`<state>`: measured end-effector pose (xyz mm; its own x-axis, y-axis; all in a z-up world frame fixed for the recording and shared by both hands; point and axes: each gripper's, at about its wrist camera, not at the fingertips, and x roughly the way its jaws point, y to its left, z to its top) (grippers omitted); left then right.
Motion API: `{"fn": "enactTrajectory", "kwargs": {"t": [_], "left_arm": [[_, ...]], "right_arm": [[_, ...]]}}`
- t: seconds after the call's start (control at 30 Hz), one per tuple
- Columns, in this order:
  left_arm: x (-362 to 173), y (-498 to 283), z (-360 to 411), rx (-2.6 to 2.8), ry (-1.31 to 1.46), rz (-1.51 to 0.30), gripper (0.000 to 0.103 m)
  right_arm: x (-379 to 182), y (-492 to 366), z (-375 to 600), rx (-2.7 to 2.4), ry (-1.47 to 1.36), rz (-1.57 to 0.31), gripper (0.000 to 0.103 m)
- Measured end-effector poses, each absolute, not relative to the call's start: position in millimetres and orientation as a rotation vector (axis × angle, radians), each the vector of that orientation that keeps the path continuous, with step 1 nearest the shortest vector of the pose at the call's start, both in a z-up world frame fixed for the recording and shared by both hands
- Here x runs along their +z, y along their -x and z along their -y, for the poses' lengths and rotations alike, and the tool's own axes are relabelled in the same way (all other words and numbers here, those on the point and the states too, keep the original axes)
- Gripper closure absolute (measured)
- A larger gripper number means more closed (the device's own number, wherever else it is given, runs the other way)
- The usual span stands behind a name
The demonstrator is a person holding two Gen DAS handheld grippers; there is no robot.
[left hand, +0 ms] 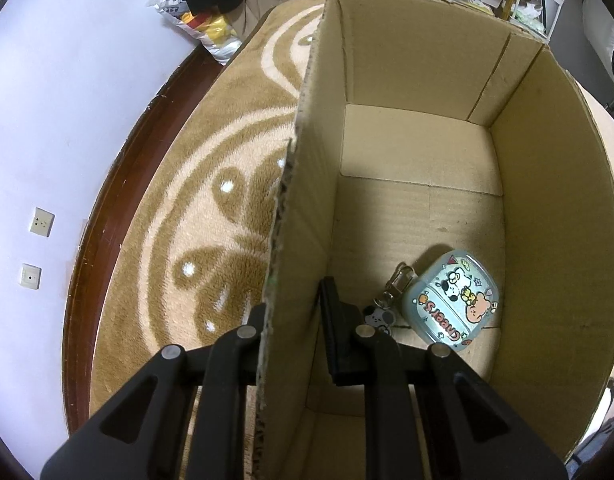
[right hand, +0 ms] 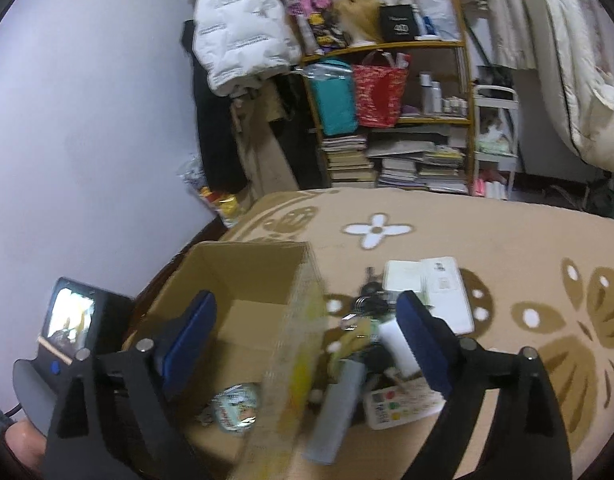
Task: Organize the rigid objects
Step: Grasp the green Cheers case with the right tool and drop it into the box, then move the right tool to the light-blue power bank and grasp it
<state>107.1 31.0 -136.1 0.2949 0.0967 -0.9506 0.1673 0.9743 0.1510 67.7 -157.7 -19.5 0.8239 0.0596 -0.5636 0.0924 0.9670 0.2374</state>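
Observation:
An open cardboard box (left hand: 547,200) stands on a beige patterned blanket (left hand: 211,128). My left gripper (left hand: 293,296) is shut on the box's left wall, one finger outside and one inside. On the box floor lies a pale blue cartoon case (left hand: 451,300) with a metal clip (left hand: 395,284). In the right wrist view my right gripper (right hand: 305,296) is open wide with nothing between its blue pads (right hand: 421,344). It hovers over the box's (right hand: 243,272) right wall, with the case (right hand: 237,402) below. Right of the box lie a grey bar (right hand: 339,412), a white tube (right hand: 399,344), keys (right hand: 369,300) and a white card with coloured buttons (right hand: 403,404).
Two flat white boxes (right hand: 427,280) lie behind the pile. The left gripper's body with its small screen (right hand: 69,316) sits at the box's left side, a hand (right hand: 23,440) below it. A dark wooden edge (left hand: 107,208) and pale wall border the blanket. Shelves of books (right hand: 407,160) stand behind.

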Motion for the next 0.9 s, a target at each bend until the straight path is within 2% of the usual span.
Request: {"fn": "enactTrajectory", "kwargs": {"t": [0.4,0.67,0.9], "left_arm": [[-136.1,-107.8,-33.7,-0.046,-0.239,-1.276,0.087],[-136.7,-107.7,-34.3,-0.047,-0.241,-1.275,0.087],[-138.0,-107.9,-34.0,-0.046,-0.245,-1.275,0.086]], "right_arm": [[-49.8,-63.2,214.5,-0.140,-0.355,-0.657,0.000],[-86.4,-71.5,215.9,-0.133,-0.350,-0.765,0.000],[-103.8,-72.3,210.2,-0.148,-0.319,-0.773,0.000]]}}
